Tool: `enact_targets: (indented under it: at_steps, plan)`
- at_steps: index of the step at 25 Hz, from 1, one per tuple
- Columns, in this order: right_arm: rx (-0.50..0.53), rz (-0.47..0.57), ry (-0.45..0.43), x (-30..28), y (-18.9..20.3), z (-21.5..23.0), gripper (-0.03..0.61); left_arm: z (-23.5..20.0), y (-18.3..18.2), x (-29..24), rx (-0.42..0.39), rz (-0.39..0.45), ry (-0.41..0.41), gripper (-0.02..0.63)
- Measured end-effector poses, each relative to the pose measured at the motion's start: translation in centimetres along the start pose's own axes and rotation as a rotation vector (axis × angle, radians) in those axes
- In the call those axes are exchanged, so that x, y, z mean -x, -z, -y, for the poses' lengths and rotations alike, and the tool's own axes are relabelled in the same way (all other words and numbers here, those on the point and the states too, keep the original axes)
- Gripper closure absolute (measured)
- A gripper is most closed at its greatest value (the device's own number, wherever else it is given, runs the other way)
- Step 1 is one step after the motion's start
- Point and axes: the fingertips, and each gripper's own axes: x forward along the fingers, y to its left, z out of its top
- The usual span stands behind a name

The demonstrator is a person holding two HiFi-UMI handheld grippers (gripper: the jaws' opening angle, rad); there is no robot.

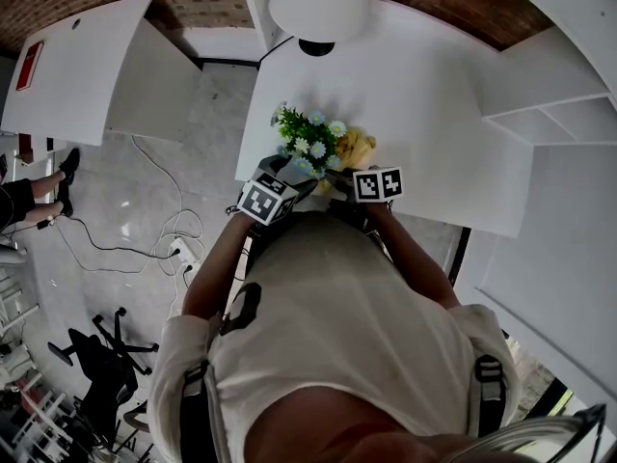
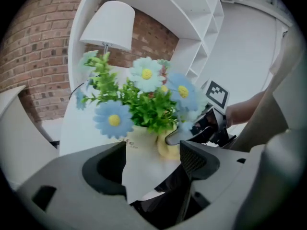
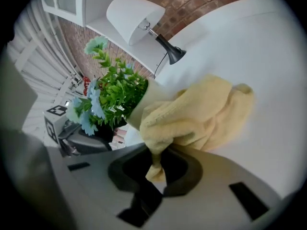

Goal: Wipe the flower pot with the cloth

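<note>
The left hand-held gripper (image 2: 153, 166) had its jaws closed round the cream flower pot (image 2: 140, 159), holding it tilted at the near edge of the white tabletop (image 1: 415, 114). The right hand-held gripper (image 3: 154, 166) pinched a fold of the yellow cloth (image 3: 201, 114) tight between nearly closed jaws, the rest bunched against the pot's side. The pot held a bunch of leafy green stems with pale blue and white daisies (image 2: 144, 92). Farther back on the tabletop stood a lamp (image 3: 132, 16) with a white shade, before a brick wall (image 2: 29, 56).
</note>
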Motion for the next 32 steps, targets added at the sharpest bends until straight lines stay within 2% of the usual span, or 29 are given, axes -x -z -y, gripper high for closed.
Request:
enact_targets:
  at_steps: [2,4,8,11,13,15,20,22,25,30,32]
  plan:
    - [0.003,0.008,-0.007,0.7,-0.4,0.0,0.52,-2.3,0.4,0.6,-0.037,-0.025,-0.056,0.259]
    - [0.006,0.03,-0.023,1.5,-1.3,-0.6,0.52,-4.0,0.4,0.9,-0.117,-0.053,-0.082,0.259]
    - [0.026,0.089,-0.067,3.0,-3.9,-2.8,0.52,-5.1,-1.2,0.8,-0.321,-0.103,-0.032,0.259]
    - [0.044,0.113,-0.063,3.5,-5.1,-3.3,0.52,-5.6,-1.9,-0.2,-0.391,-0.118,-0.031,0.259]
    - [0.045,0.113,-0.058,3.1,-5.0,-3.2,0.52,-5.5,-2.2,-1.0,-0.368,-0.086,-0.037,0.259]
    - [0.018,0.114,-0.069,2.4,-4.7,-3.2,0.52,-4.8,-2.4,-1.5,-0.309,-0.048,-0.023,0.259]
    - [-0.181,0.175,-0.091,0.9,-3.4,-2.3,0.52,-4.1,-2.3,-1.3,-0.191,0.027,-0.103,0.259]
    - [-0.21,0.159,-0.068,0.4,-2.3,-1.5,0.52,-3.6,-2.1,-1.2,-0.156,0.031,-0.115,0.259]
    - [-0.202,0.129,-0.044,-0.2,-1.5,-0.6,0.52,-3.2,-1.8,-1.1,-0.147,0.018,-0.119,0.259]
    - [-0.196,0.131,-0.054,-0.5,-1.8,0.2,0.522,-3.5,-0.5,-0.6,-0.195,-0.03,-0.089,0.259]
    - [-0.2,0.134,-0.052,0.1,-2.0,0.3,0.522,-4.5,-0.7,-0.3,-0.2,-0.025,-0.093,0.259]
